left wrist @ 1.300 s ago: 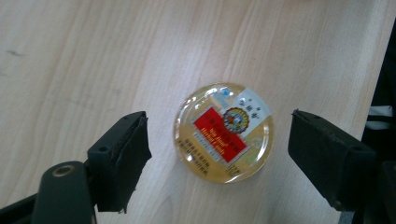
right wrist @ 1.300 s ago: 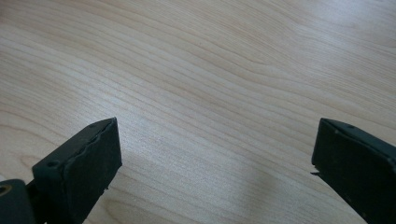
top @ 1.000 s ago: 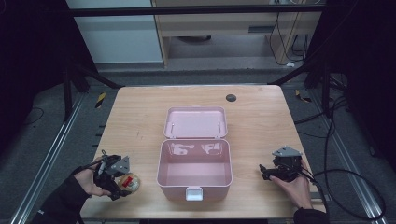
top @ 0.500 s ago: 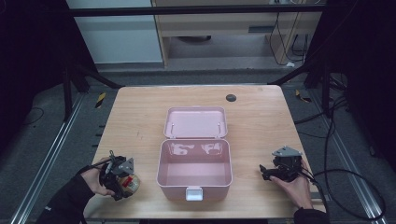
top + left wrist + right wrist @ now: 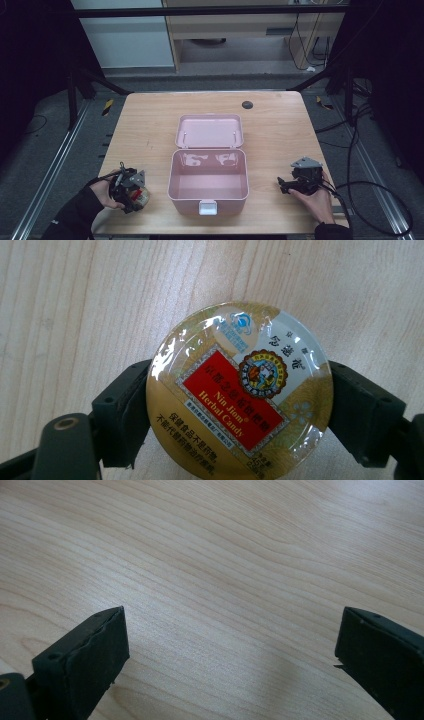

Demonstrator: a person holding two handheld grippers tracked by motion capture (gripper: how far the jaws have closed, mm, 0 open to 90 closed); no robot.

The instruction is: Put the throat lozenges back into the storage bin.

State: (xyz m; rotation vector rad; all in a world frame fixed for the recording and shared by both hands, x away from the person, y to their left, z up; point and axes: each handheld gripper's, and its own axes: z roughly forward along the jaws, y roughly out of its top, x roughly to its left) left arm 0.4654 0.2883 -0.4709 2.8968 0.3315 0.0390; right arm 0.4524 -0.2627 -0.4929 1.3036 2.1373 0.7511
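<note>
High view showed a pink box [image 5: 209, 182] open at the table's [image 5: 150, 125] middle, lid laid back. Left of the box, the left gripper [image 5: 134, 192] pinched a round candy tin [image 5: 240, 392] between its jaws. Right of the box, the right gripper [image 5: 287, 186] sat wide open, holding nothing.

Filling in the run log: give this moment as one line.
left gripper: shut on candy tin | right gripper: open, nothing held, over table | pink box: lid open, nothing inside
</note>
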